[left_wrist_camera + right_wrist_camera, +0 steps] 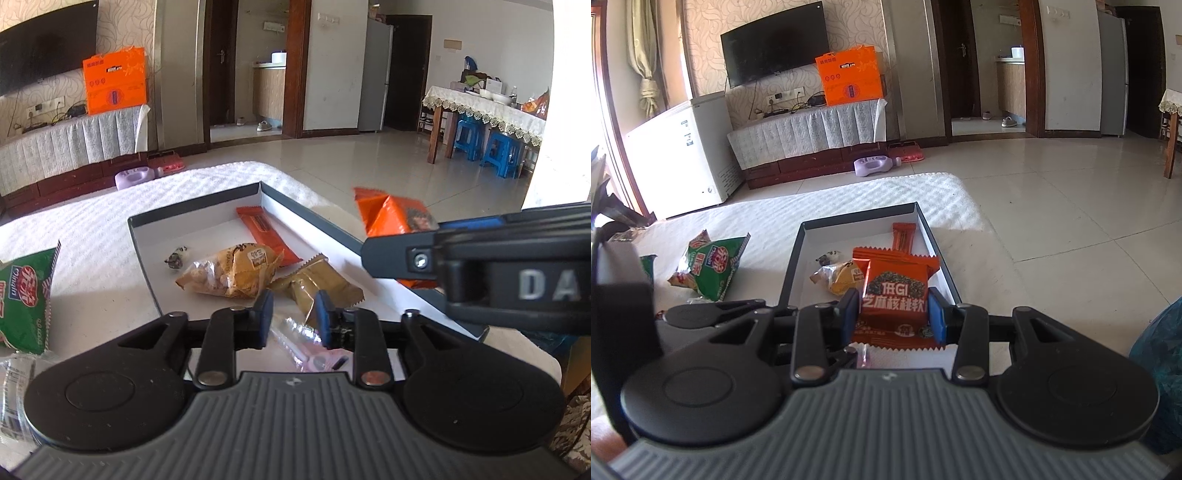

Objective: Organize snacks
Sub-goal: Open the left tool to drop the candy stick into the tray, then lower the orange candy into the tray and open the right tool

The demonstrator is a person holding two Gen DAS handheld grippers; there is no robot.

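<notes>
Left gripper (pixel 294 309) nearest, jaws partly apart, nothing pinched; clear pink wrapper (pixel 310 347) below, half hidden by its body. Right gripper (pixel 894 314) clamps orange snack packet (pixel 895 295) over tray's right wall. Tray (pixel 147 254) on white mat (pixel 110 210): peanut bag (pixel 229 273), gold packet (pixel 321 284), orange bar (pixel 264 232), small candy (pixel 177 256) unreadable. Green bag (pixel 24 299) left, cut off.

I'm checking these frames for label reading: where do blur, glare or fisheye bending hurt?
Left wrist view: the right gripper and its orange foil snack packet are close and soft; sunlight washes out the white textured cloth.
Right wrist view: the packet's print reads sharply; the floor tiles and door frames bow toward the edges.
</notes>
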